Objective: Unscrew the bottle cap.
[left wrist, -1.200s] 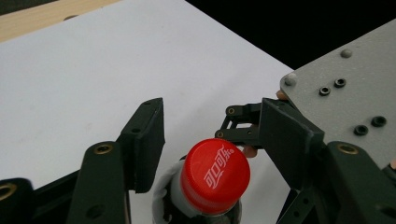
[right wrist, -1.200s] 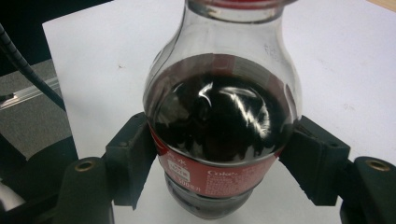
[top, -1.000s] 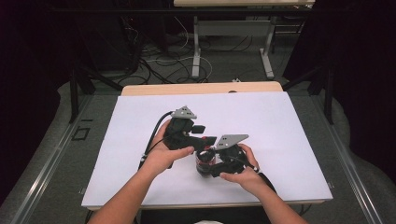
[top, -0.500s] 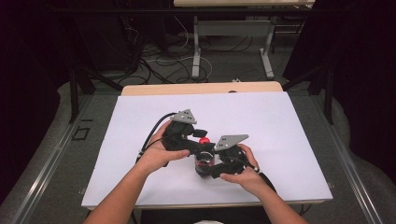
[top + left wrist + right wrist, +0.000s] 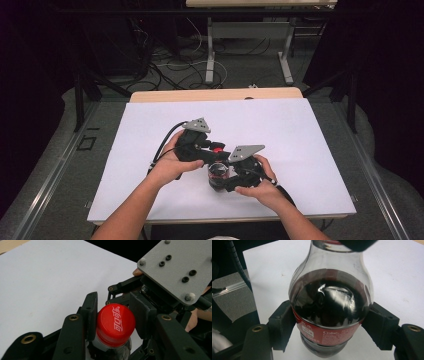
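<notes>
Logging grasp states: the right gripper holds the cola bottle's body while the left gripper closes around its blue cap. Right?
Not quite: the cap is red, as the left gripper view shows. The left gripper closes around it; the right gripper holds the bottle.

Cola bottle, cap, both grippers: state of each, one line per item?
cola bottle: upright on the white table top, partly full of dark drink.
red cap: on the bottle neck.
left gripper: shut on the red cap, one pad on each side.
right gripper: shut on the cola bottle at its label.
</notes>
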